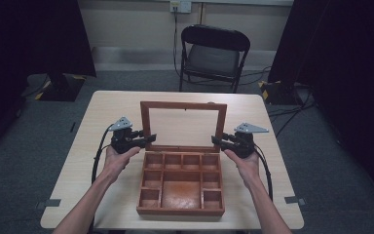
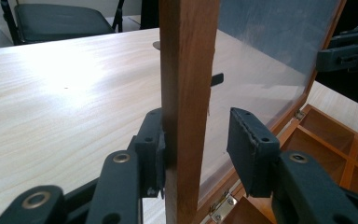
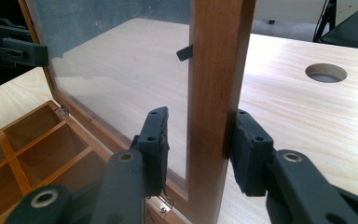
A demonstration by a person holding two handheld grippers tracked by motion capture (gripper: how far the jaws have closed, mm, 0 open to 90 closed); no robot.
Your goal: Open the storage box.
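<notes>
Left gripper (image 2: 196, 154) straddles lid (image 1: 183, 126) side rail, one pad touching, not clamped; right gripper (image 3: 198, 149) likewise. Box (image 1: 181, 183) mid-table, lid upright. I'd judge: close both evenly, swing together.

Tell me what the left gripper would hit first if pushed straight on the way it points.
The left gripper already straddles the side rail of the box's raised lid. Pushed straight on, that wooden rail would slide deeper between its fingers, probably until it meets the gripper's body.
</notes>
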